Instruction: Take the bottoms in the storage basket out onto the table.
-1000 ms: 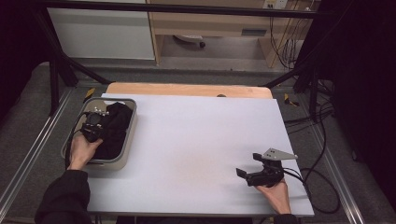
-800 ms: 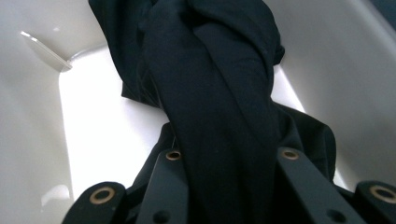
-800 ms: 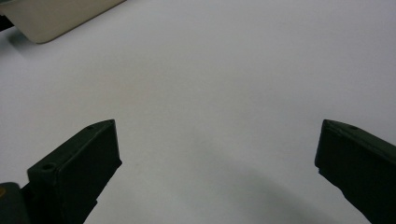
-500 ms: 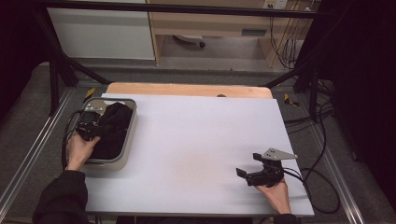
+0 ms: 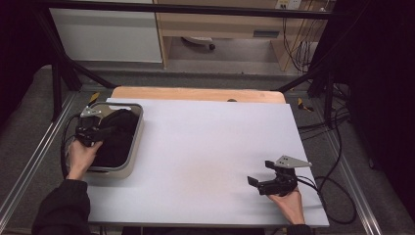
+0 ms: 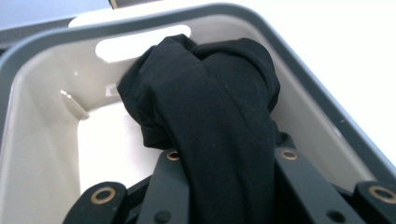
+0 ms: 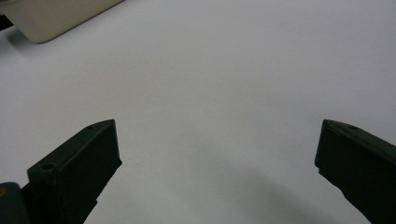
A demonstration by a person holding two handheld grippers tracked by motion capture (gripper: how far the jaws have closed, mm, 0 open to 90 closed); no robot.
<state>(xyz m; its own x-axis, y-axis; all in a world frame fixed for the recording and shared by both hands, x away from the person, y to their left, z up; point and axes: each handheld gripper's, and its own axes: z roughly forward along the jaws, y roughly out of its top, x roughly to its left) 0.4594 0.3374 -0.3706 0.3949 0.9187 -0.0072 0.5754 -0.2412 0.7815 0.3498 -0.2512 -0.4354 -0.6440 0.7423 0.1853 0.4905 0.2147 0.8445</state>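
Two claws: the left claw (image 5: 98, 133) is clamped on a black cloth (image 6: 219, 107) in a tub (image 6: 42, 116) at the table's (image 5: 205, 147) left; the right claw (image 5: 259, 183), jaws apart, rests near right.

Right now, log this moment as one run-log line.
left gripper: shut on black cloth | cloth: bunched in grey bin | right gripper: open, holding nothing, over white table

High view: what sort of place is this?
Likely a lab recording bench: white table inside a metal frame, loose cables on the floor, handheld left tongs gripping black cloth in a bin.
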